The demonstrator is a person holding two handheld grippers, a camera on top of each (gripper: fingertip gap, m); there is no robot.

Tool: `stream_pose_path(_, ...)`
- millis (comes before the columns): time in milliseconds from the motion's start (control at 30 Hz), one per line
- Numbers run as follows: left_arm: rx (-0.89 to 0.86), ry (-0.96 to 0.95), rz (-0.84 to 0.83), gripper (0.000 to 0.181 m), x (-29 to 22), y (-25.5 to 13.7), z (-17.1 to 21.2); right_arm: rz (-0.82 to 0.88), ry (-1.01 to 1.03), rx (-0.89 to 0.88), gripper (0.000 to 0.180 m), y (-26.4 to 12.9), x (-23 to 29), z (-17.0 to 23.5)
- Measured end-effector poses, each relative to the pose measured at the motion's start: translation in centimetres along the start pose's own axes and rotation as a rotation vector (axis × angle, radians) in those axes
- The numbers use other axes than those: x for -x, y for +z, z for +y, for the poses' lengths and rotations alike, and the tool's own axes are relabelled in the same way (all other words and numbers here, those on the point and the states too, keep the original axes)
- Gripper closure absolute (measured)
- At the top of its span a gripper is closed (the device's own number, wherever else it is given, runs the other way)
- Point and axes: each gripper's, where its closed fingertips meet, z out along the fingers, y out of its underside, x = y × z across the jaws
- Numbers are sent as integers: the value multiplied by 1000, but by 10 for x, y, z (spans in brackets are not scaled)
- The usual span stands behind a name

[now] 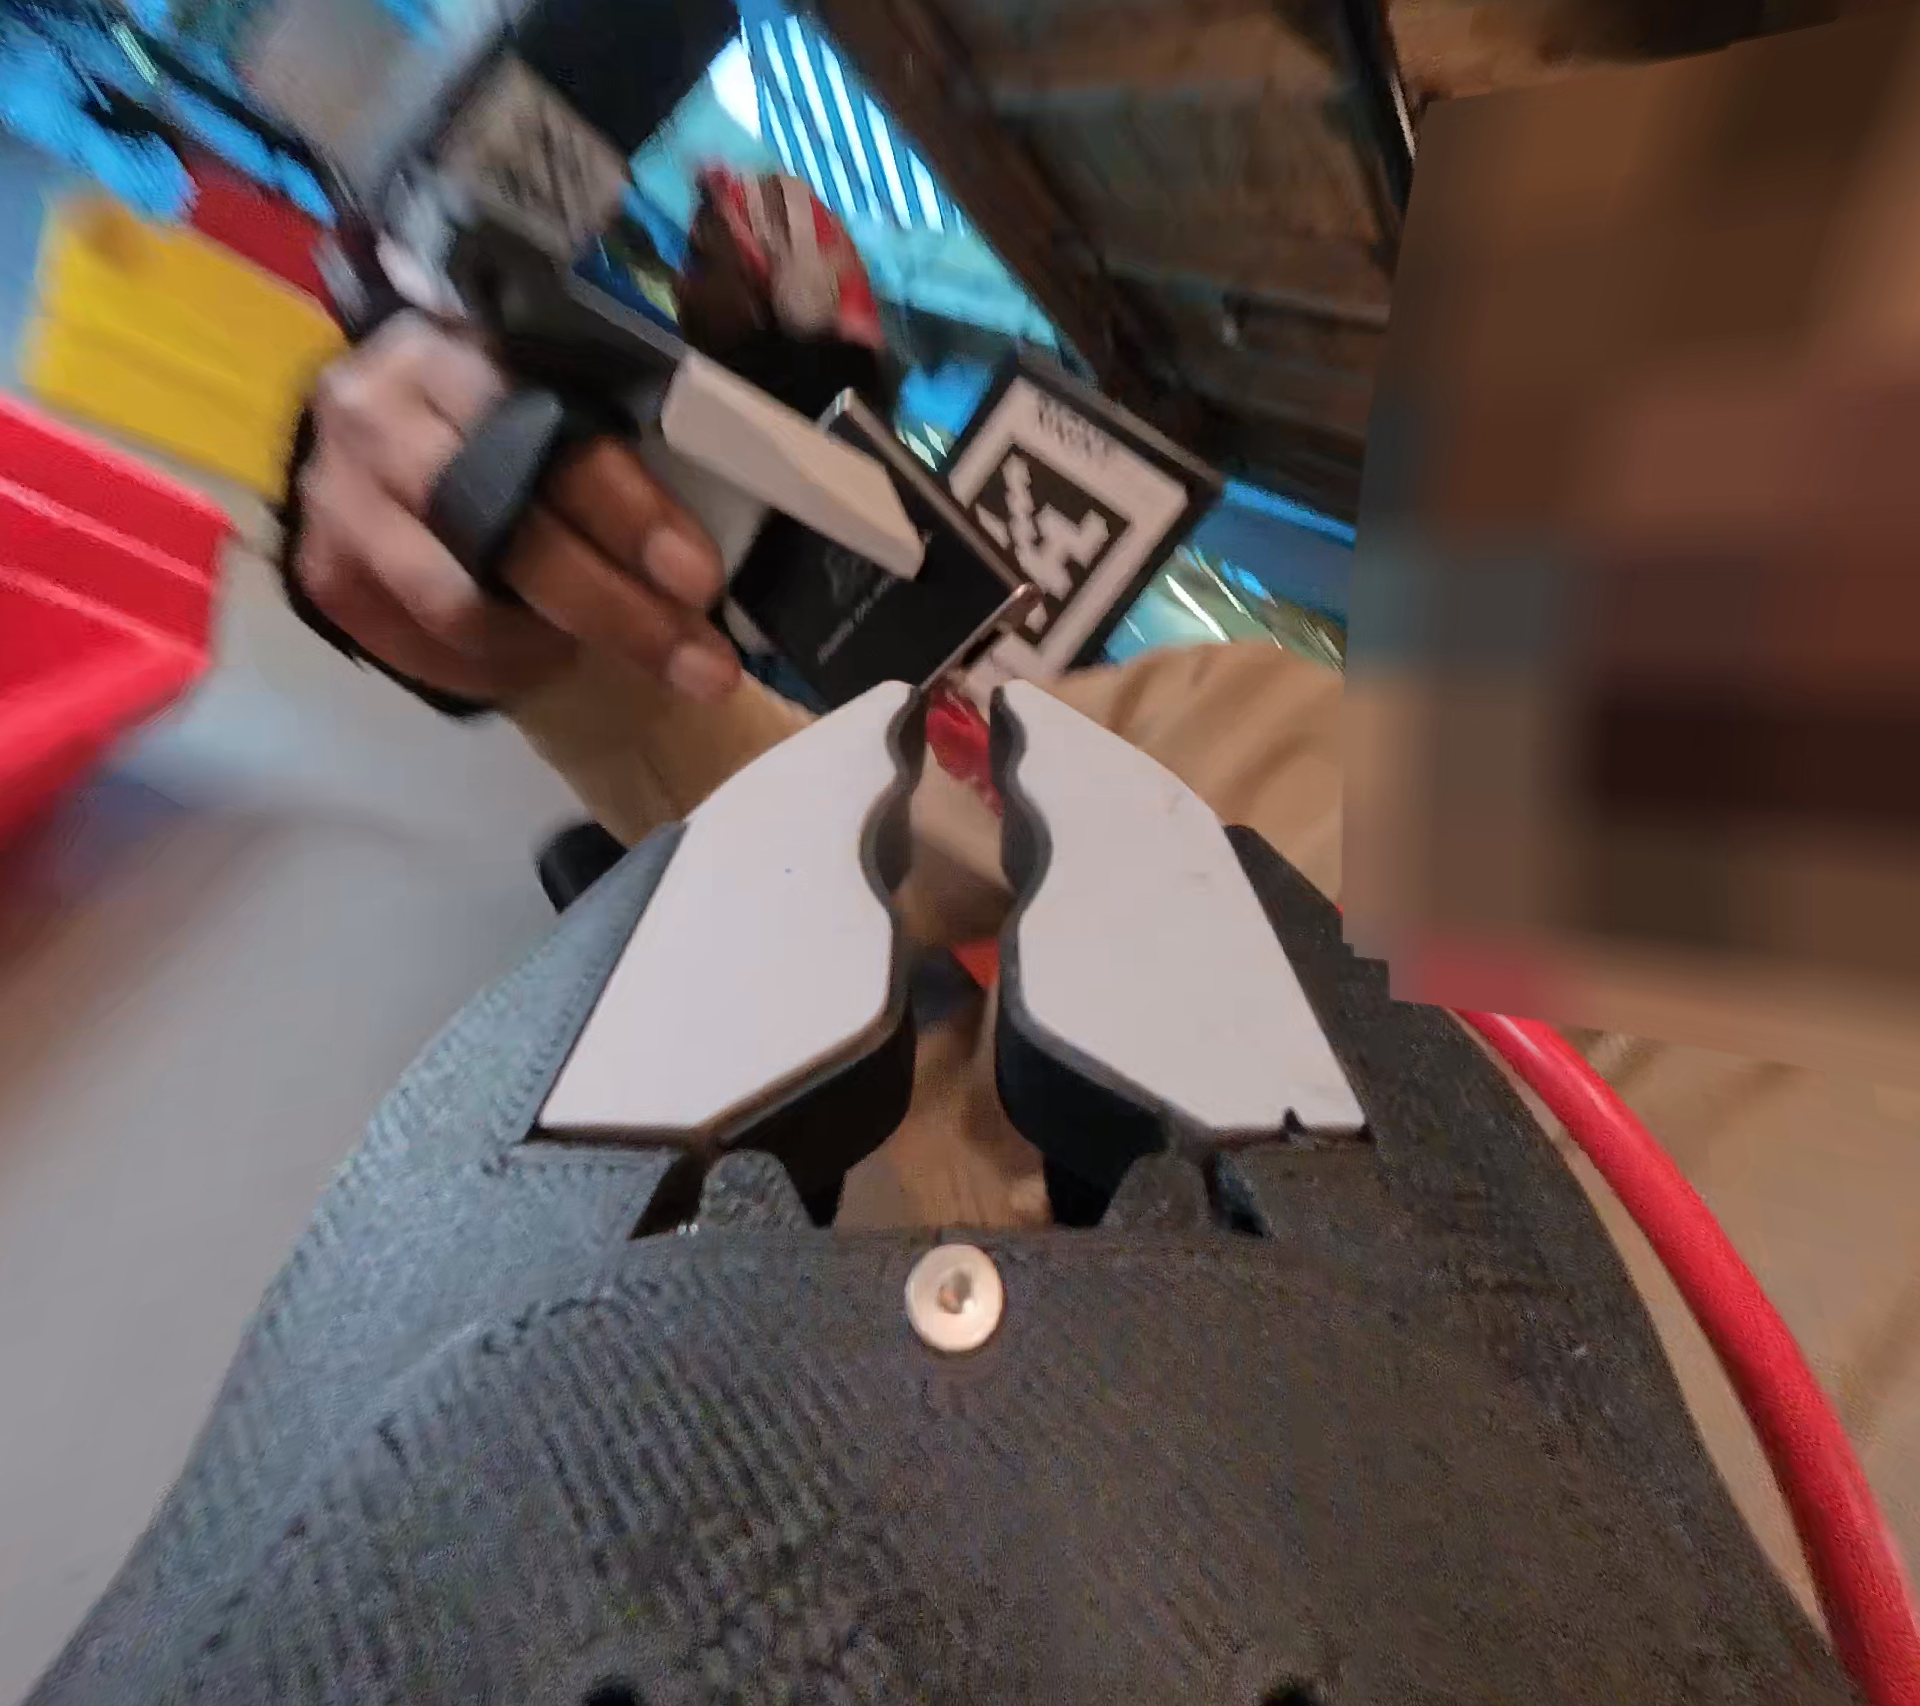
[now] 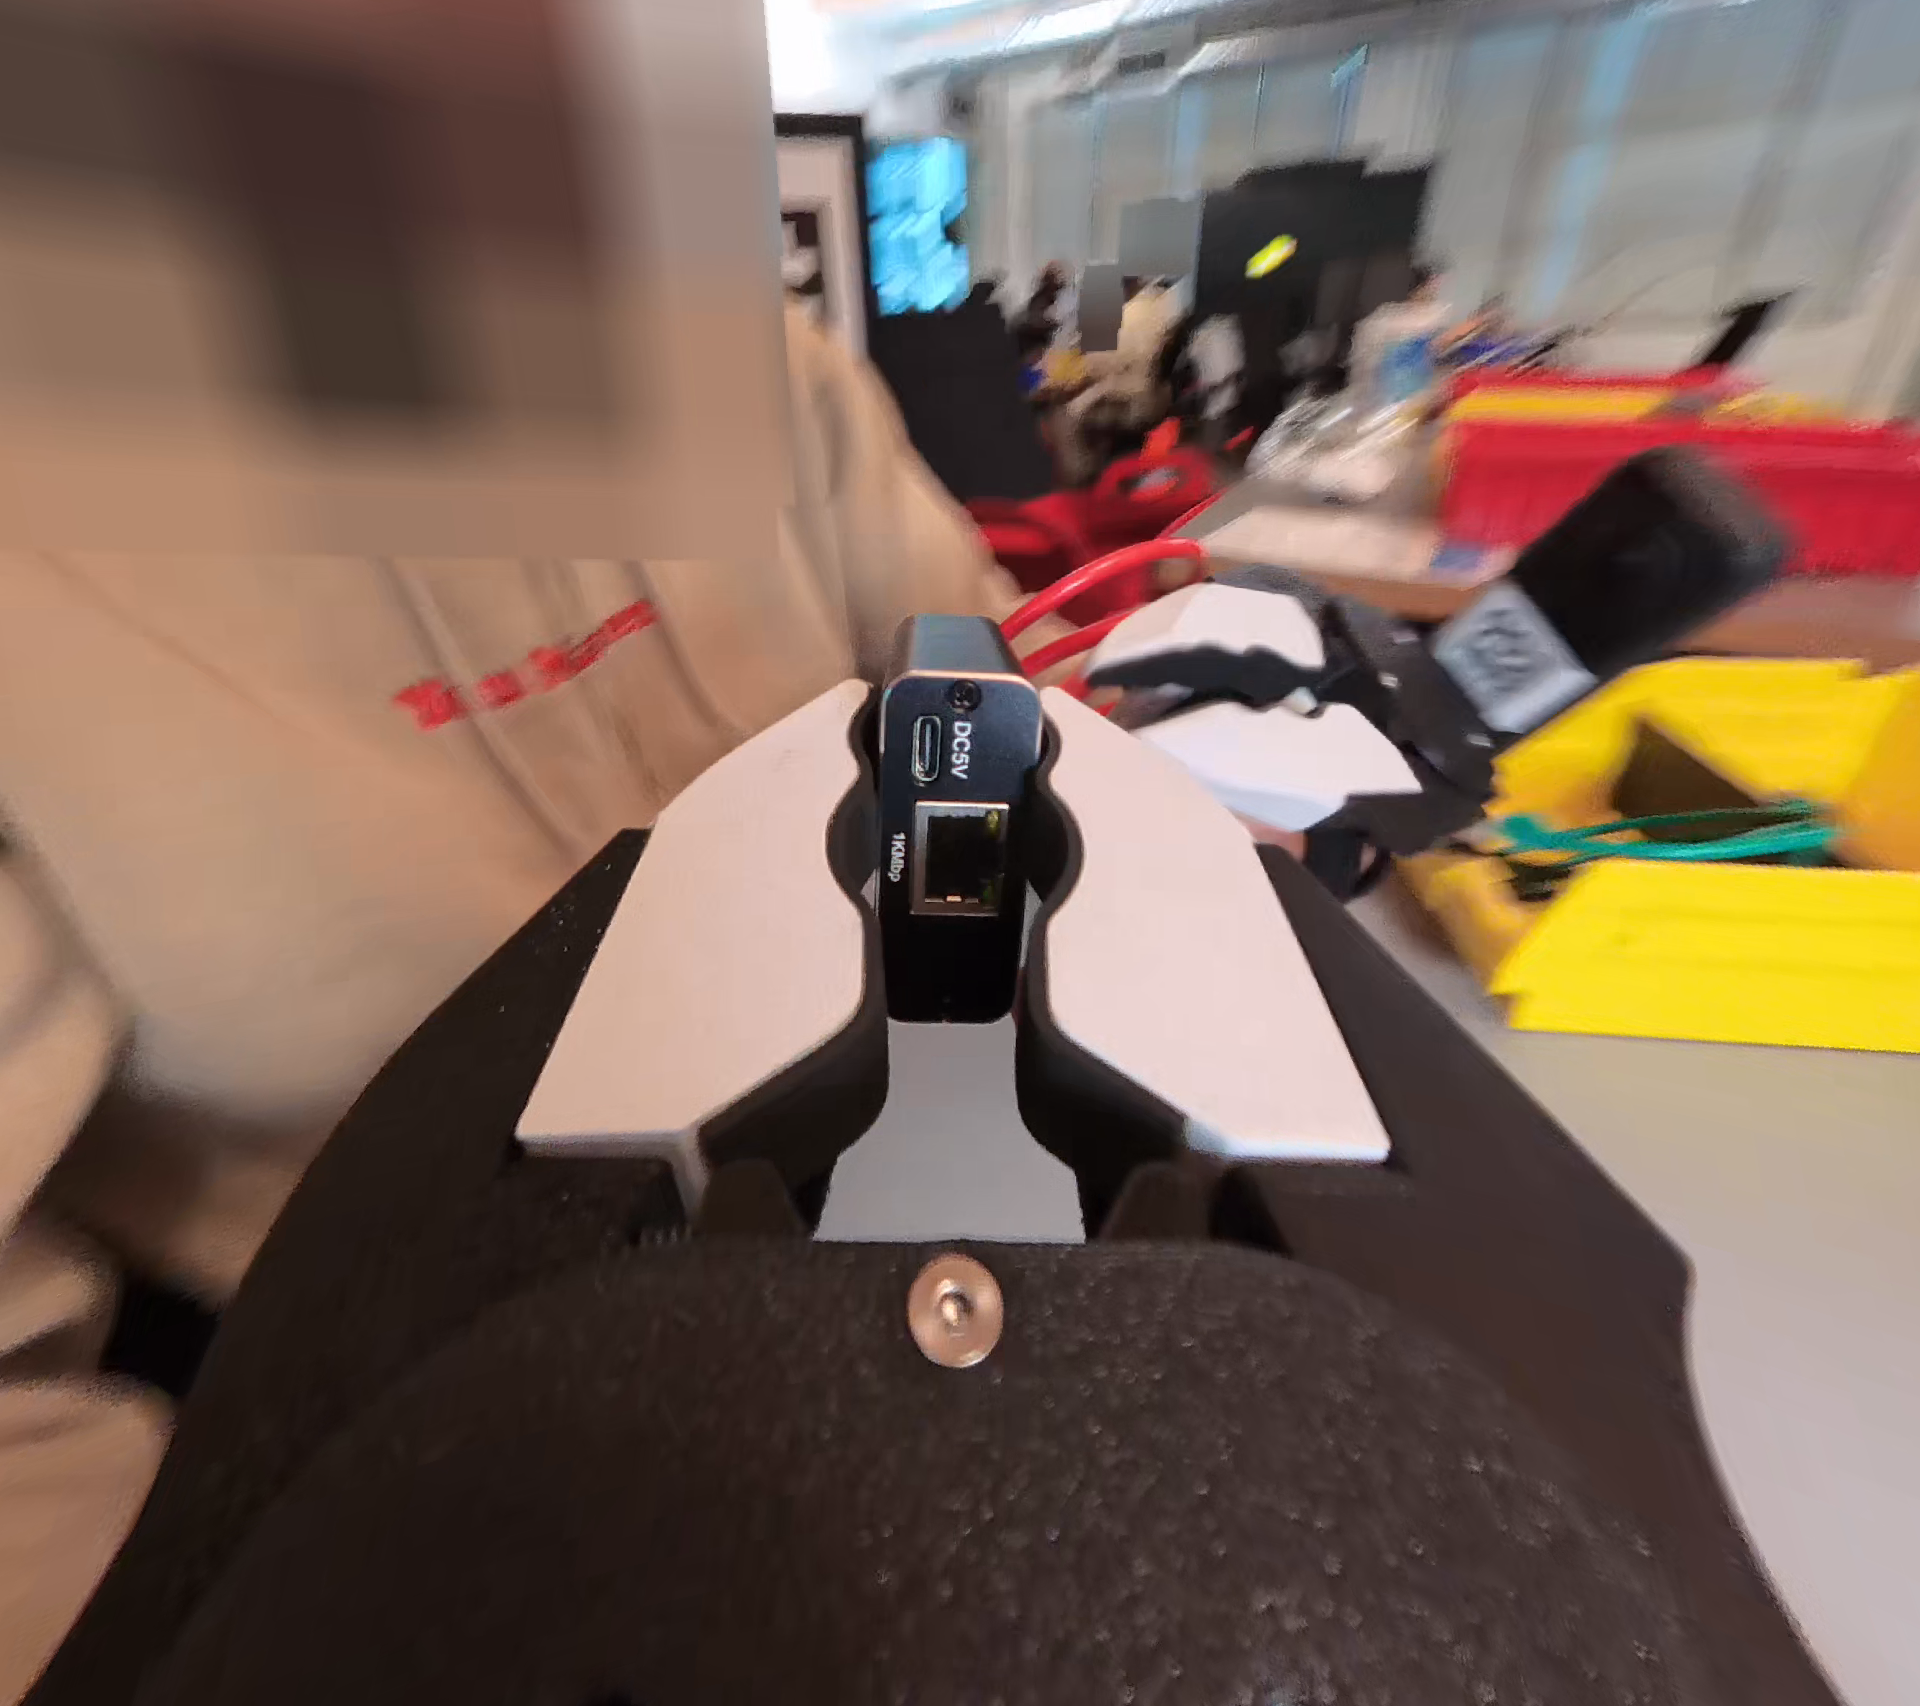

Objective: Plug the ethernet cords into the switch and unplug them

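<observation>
Between the right tool's (image 2: 956, 783) pale wavy fingers sits a pinched, boxy black switch (image 2: 958, 825), while the left tool (image 1: 954, 700) nips a glossy red cord (image 1: 1766, 1344).

The right tool (image 2: 958, 726) is clamping a small black box between its white fingers (image 2: 727, 908), raised in front of the person's chest. The left tool (image 1: 954, 700) is pinching a red cord, fingers nearly closed. A bare hand (image 1: 457, 513) is gripping the right tool's handle
</observation>
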Motion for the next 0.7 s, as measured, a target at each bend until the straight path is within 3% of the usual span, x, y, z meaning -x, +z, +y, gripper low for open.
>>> stream_pose_path(133, -149, 119, -271, 162, 33, -40, -27, 84, -51, -107, 156, -4, -11, -19)
stream_pose_path(367, 174, 519, -772, 158, 104, -60, 8, 114, -113, -342, 155, -18, -6, -58)
stream_pose_path(500, 109, 409, -741, 158, 107, -63, 8, 115, -141, -450, 155, -21, 0, -77)
stream_pose_path(700, -102, 331, -668, 157, 96, -63, -11, 274, -221, -557, 155, -45, -4, -98)
